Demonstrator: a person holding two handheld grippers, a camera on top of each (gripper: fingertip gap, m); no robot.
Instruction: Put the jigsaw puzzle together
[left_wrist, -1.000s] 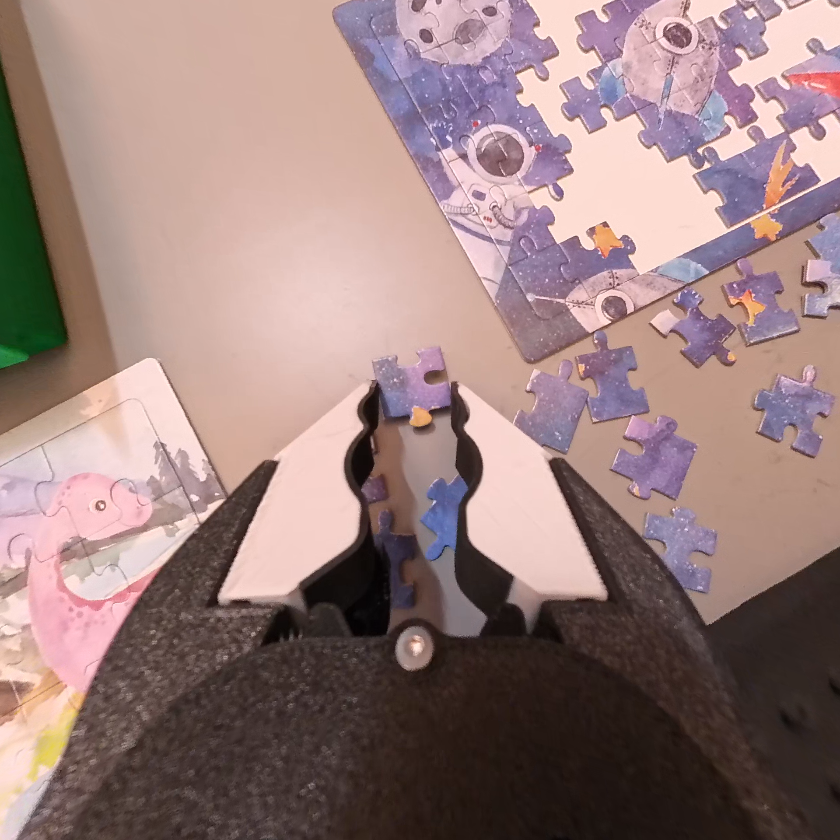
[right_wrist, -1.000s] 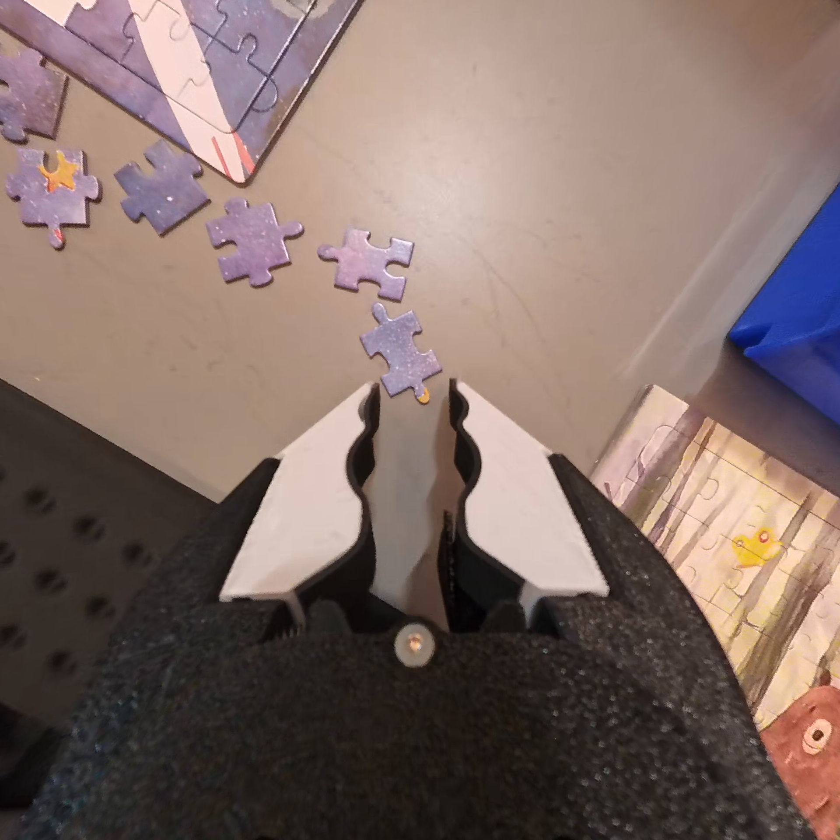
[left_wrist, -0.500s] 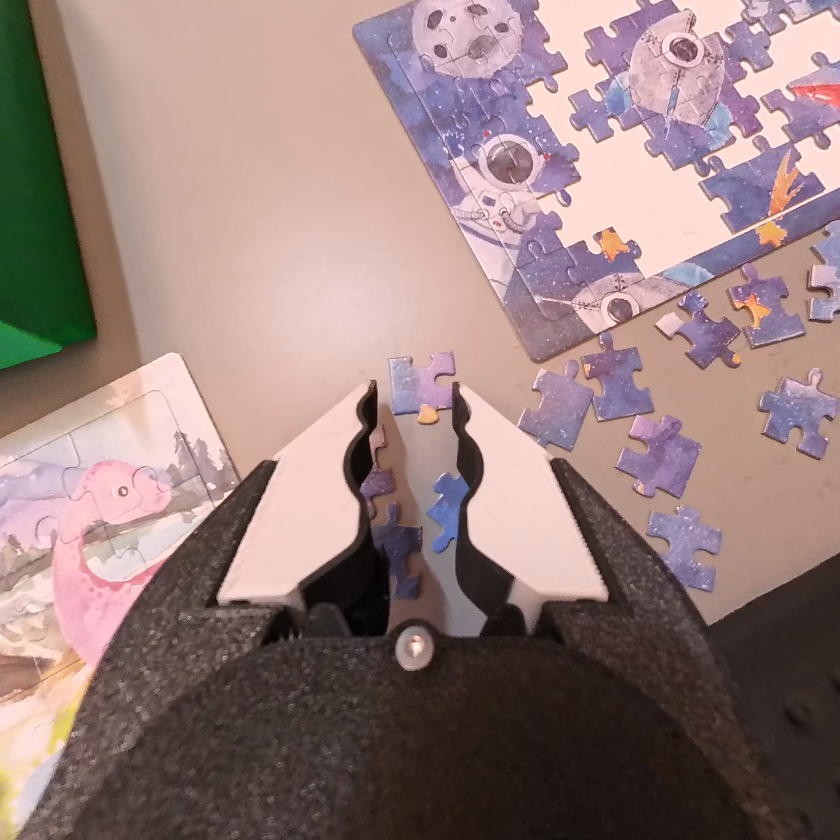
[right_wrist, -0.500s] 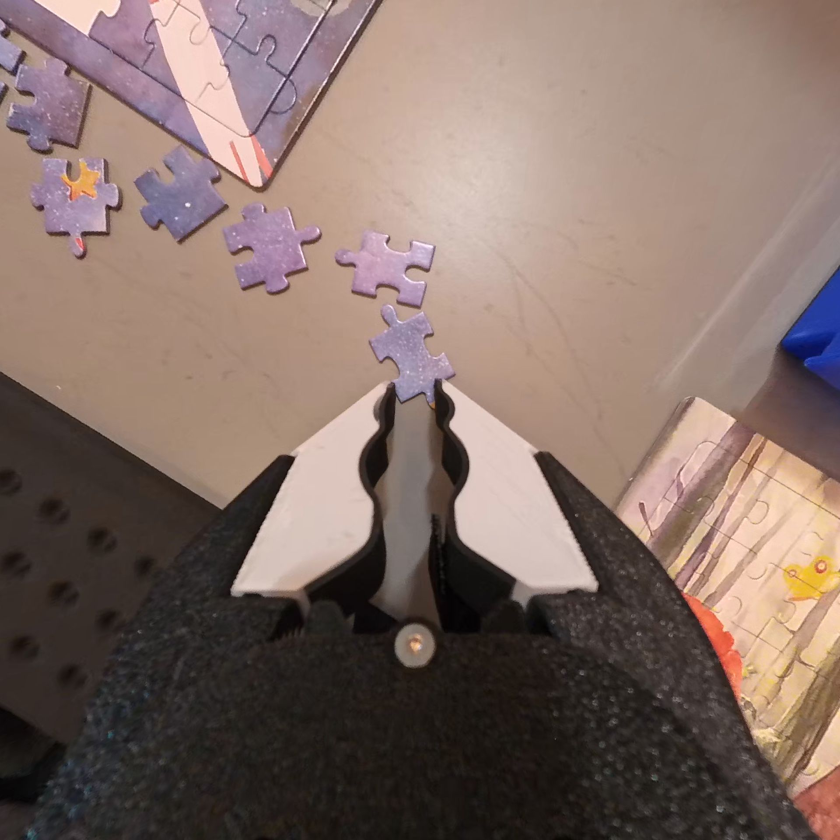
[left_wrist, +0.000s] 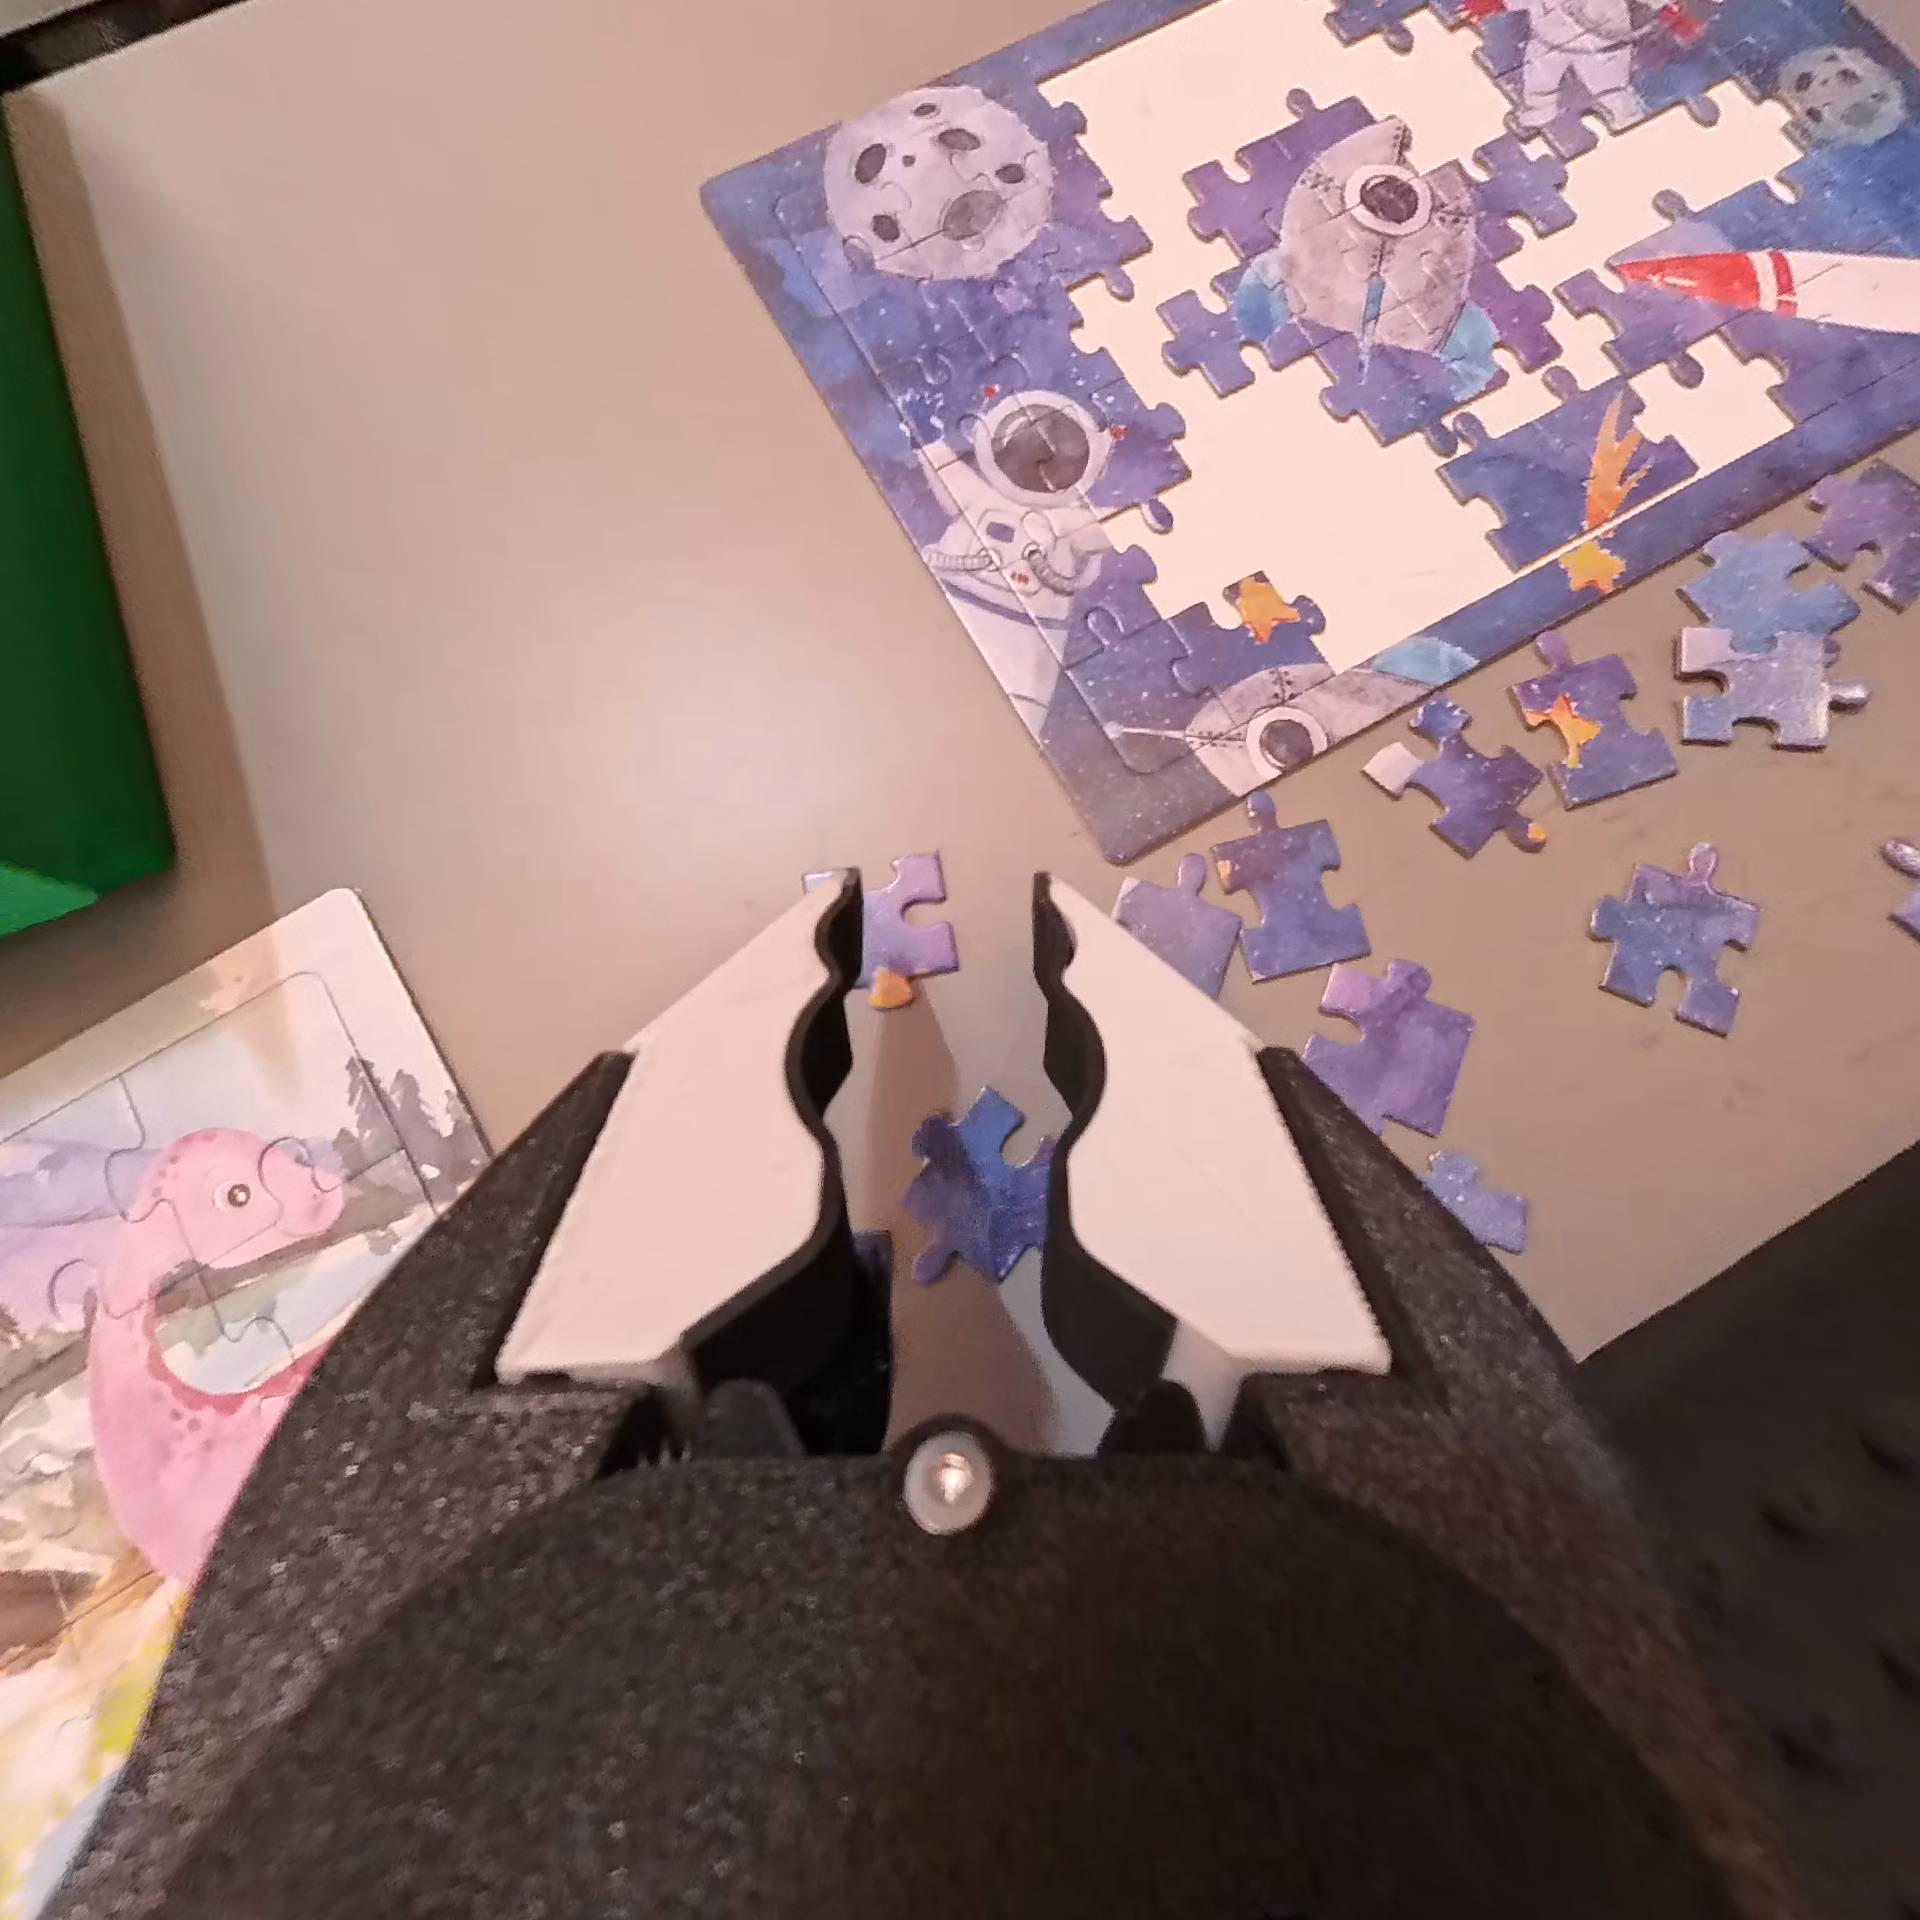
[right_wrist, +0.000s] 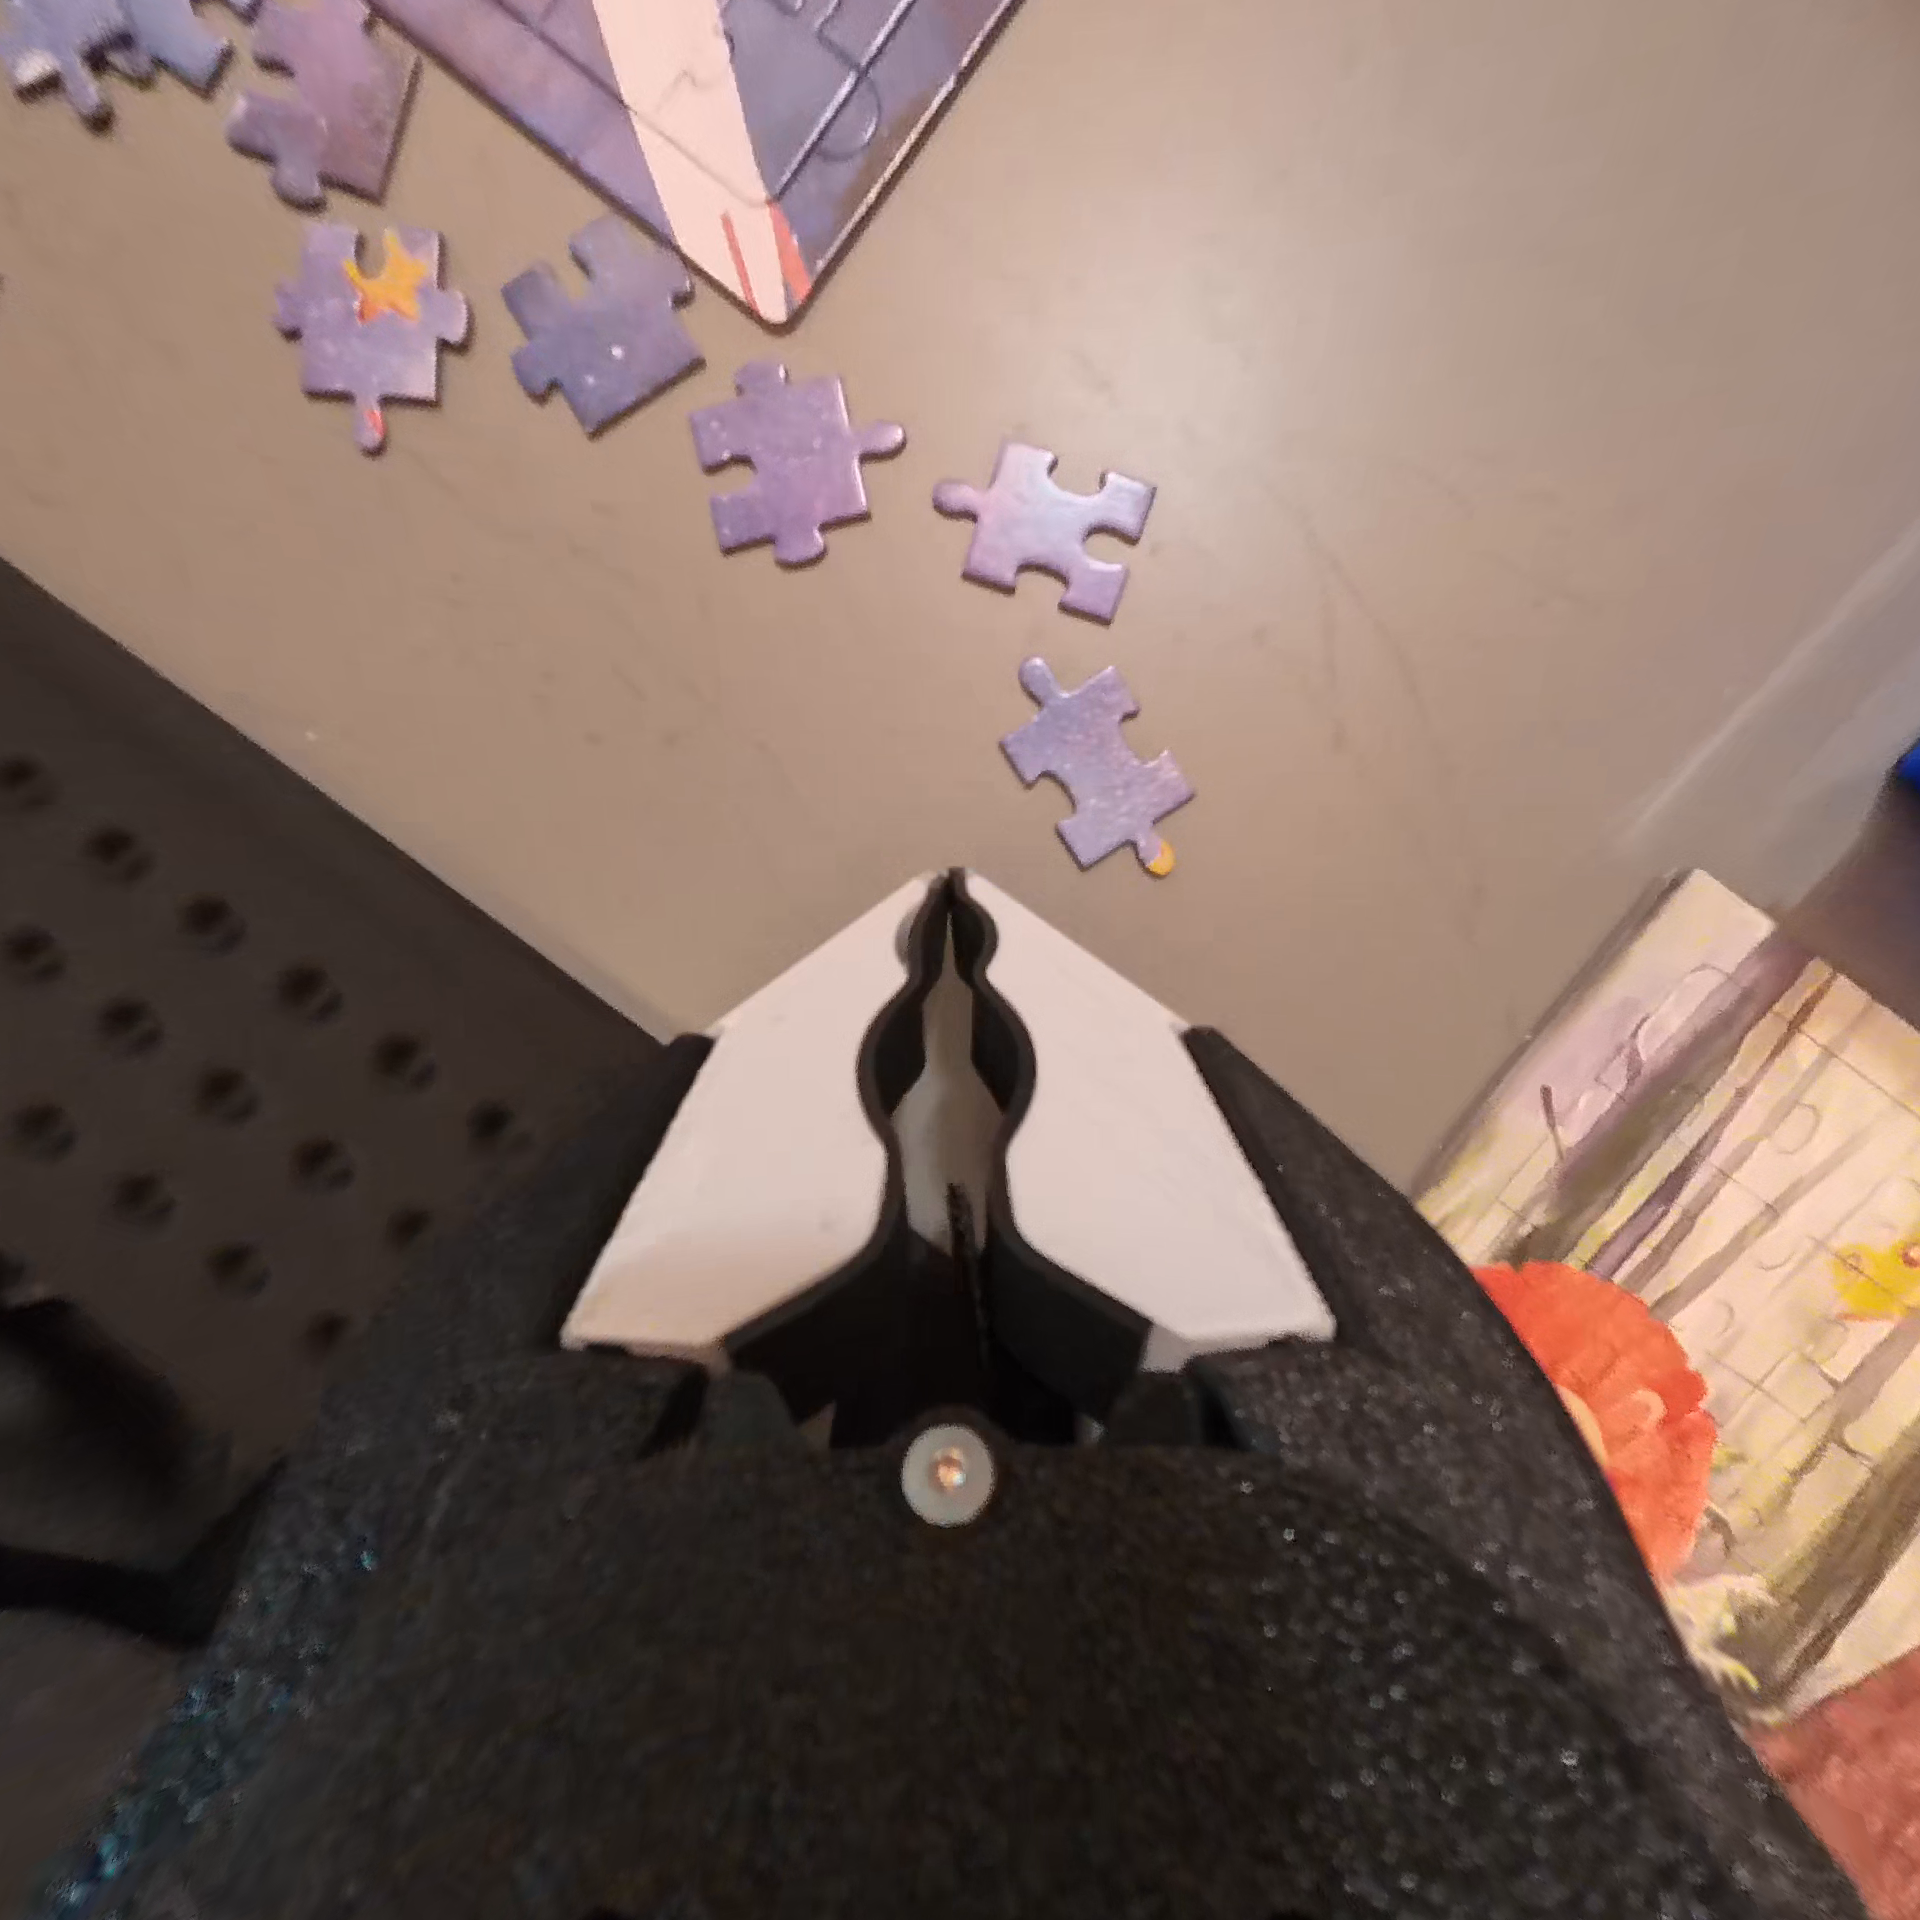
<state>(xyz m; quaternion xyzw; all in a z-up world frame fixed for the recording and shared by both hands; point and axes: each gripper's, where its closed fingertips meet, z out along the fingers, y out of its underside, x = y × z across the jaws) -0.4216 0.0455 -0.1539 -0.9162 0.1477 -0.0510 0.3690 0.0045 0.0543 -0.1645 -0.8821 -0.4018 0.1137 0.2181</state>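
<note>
Left gripper (left_wrist: 948, 894): released, jaws standing apart above the bench (left_wrist: 520, 520), holding nothing. Between the fingertips, partly hidden behind the left finger, a purple piece with an orange spot (left_wrist: 912, 933), lying flat on the bench. Lower in the gap, a blue piece (left_wrist: 977, 1184), also flat. To the right, more loose pieces (left_wrist: 1382, 1039) scattered near the bench edge, some touching each other, some apart. Further up on the right, the space puzzle (left_wrist: 935, 312) in its frame, only partly filled: moon, astronaut and rockets already in place, several white gaps left in the middle. At lower left, a dinosaur puzzle (left_wrist: 239, 1195), complete as far as visible. At far left, a green object (left_wrist: 62, 623), kind not clear.

Right gripper (right_wrist: 951, 883): clenched, tips meeting, nothing between them. Just beyond the tips and a little to the right, a lilac piece with an orange dot (right_wrist: 1101, 769) flat on the bench, not touched. Further on, four more pieces in a loose row: a pale one (right_wrist: 1049, 530), a purple one (right_wrist: 784, 478), a dark one (right_wrist: 603, 322) and one with a star (right_wrist: 369, 322). At top, the corner of the puzzle frame (right_wrist: 790, 156). At right, a forest puzzle (right_wrist: 1714, 1299) with an orange-red shape on it. At left, a dark perforated surface (right_wrist: 208, 1039) beside the bench.
</note>
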